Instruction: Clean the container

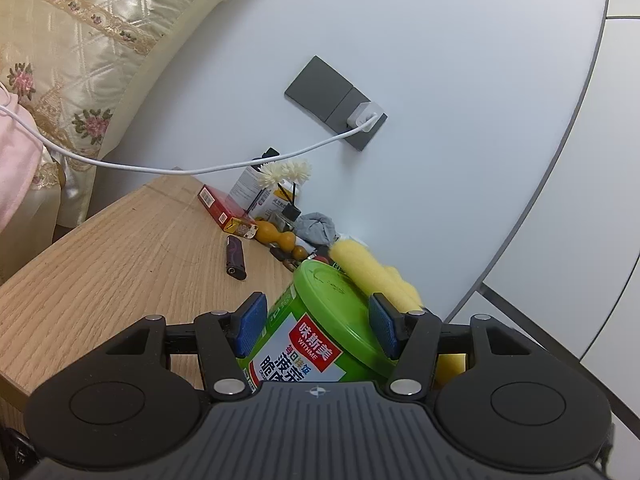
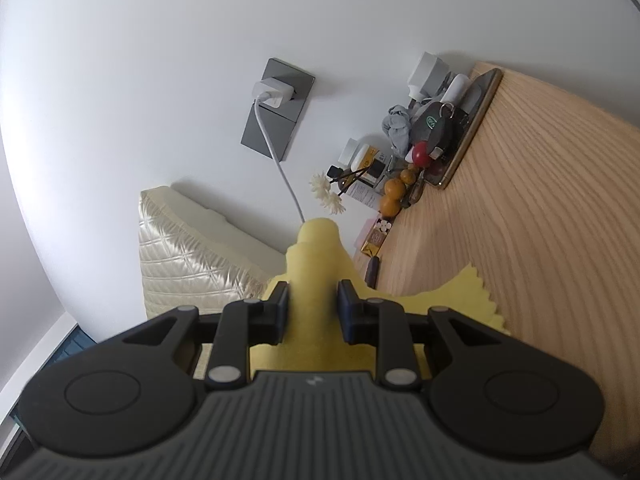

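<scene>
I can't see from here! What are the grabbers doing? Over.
Left gripper clamps green jar. Right gripper pinches yellow cloth. Cloth at the lid. Nothing blocking.

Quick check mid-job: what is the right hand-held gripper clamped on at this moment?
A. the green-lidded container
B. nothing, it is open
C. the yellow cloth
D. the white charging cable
C: in the right wrist view the right hand-held gripper has its fingers closed on a bunched fold of the yellow cloth, while the left hand-held gripper holds the green-lidded container.
</scene>
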`<control>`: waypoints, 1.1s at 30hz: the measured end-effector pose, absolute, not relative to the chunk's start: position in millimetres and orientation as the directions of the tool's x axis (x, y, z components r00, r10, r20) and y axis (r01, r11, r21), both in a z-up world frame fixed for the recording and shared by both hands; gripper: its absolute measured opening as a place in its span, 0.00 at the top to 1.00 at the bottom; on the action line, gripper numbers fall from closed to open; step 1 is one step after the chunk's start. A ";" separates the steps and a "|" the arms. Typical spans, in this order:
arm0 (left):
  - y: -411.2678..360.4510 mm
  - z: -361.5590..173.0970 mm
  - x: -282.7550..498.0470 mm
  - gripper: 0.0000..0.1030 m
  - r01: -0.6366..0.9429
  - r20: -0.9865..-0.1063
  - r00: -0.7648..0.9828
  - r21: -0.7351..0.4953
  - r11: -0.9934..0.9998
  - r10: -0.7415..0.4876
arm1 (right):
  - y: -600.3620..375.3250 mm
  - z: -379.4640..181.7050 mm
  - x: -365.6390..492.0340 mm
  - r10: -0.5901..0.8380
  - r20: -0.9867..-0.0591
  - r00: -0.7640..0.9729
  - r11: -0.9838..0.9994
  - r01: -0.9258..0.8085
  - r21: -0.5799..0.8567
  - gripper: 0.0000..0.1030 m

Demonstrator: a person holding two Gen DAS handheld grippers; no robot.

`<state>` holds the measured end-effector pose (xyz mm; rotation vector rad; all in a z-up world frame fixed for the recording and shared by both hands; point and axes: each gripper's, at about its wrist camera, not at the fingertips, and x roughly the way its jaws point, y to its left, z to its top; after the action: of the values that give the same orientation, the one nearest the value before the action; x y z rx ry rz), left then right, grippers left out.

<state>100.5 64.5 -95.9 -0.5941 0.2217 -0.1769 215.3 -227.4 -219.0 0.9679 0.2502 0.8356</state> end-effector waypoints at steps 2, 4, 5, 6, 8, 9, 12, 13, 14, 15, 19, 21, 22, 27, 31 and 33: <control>64.0 -95.4 101.8 0.40 0.100 -0.155 0.962 -0.567 0.818 -0.226 | -226.4 -218.8 217.4 0.719 0.169 0.674 0.291 -0.513 0.807 0.72; 66.2 -94.9 102.8 0.40 0.105 -0.157 0.959 -0.575 0.811 -0.235 | -225.5 -218.7 219.6 0.715 0.173 0.677 0.290 -0.513 0.808 0.72; 68.3 -95.1 102.7 0.40 0.108 -0.156 0.957 -0.587 0.802 -0.243 | -225.0 -218.6 220.6 0.713 0.175 0.679 0.290 -0.513 0.808 0.72; 70.4 -95.4 101.6 0.38 0.111 -0.151 0.957 -0.602 0.791 -0.249 | -224.5 -218.5 221.7 0.711 0.177 0.681 0.290 -0.513 0.808 0.72; 72.3 -94.6 95.0 0.33 0.126 -0.129 0.958 -0.616 0.777 -0.257 | -223.5 -218.3 223.9 0.707 0.182 0.684 0.289 -0.513 0.808 0.73; 71.3 -93.2 90.2 0.30 0.130 -0.121 0.960 -0.610 0.782 -0.254 | -223.1 -218.3 225.0 0.704 0.184 0.686 0.289 -0.513 0.808 0.73; 64.3 -90.2 81.1 0.30 0.127 -0.122 0.963 -0.581 0.804 -0.240 | -228.6 -220.1 223.0 0.699 0.183 0.692 0.286 -0.504 0.815 0.73; 61.3 -89.9 79.6 0.30 0.125 -0.126 0.963 -0.574 0.809 -0.237 | -229.3 -220.9 222.3 0.701 0.184 0.689 0.280 -0.503 0.817 0.73; 58.4 -90.2 79.5 0.33 0.119 -0.134 0.963 -0.568 0.814 -0.234 | -229.1 -221.3 221.5 0.706 0.184 0.684 0.276 -0.505 0.818 0.73; 55.8 -91.4 80.6 0.35 0.108 -0.143 0.964 -0.563 0.820 -0.225 | -228.0 -221.5 221.0 0.713 0.182 0.677 0.276 -0.509 0.816 0.73; 58.6 -94.4 86.8 0.38 0.091 -0.152 0.965 -0.571 0.816 -0.214 | -224.8 -220.2 217.3 0.718 0.174 0.674 0.290 -0.517 0.806 0.73; 62.7 -95.8 90.3 0.40 0.094 -0.151 0.964 -0.583 0.807 -0.221 | -225.3 -220.6 214.1 0.716 0.173 0.677 0.294 -0.517 0.804 0.73; 63.4 -95.6 92.5 0.40 0.094 -0.153 0.963 -0.583 0.807 -0.223 | -225.8 -221.0 212.2 0.715 0.173 0.678 0.295 -0.516 0.804 0.73; 63.7 -92.8 99.4 0.40 0.100 -0.168 0.958 -0.568 0.817 -0.234 | -231.8 -224.6 197.3 0.718 0.171 0.675 0.289 -0.512 0.809 0.73; 64.2 -92.8 99.3 0.40 0.103 -0.169 0.956 -0.566 0.818 -0.238 | -230.2 -223.9 195.8 0.717 0.169 0.676 0.297 -0.516 0.803 0.73; 63.9 -93.1 99.0 0.39 0.103 -0.168 0.958 -0.561 0.822 -0.235 | -227.9 -223.2 204.0 0.714 0.172 0.679 0.292 -0.512 0.808 0.72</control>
<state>99.0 63.9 -93.1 -0.5804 0.2347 -0.1814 204.0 -227.9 -223.2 0.9743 0.2393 0.8273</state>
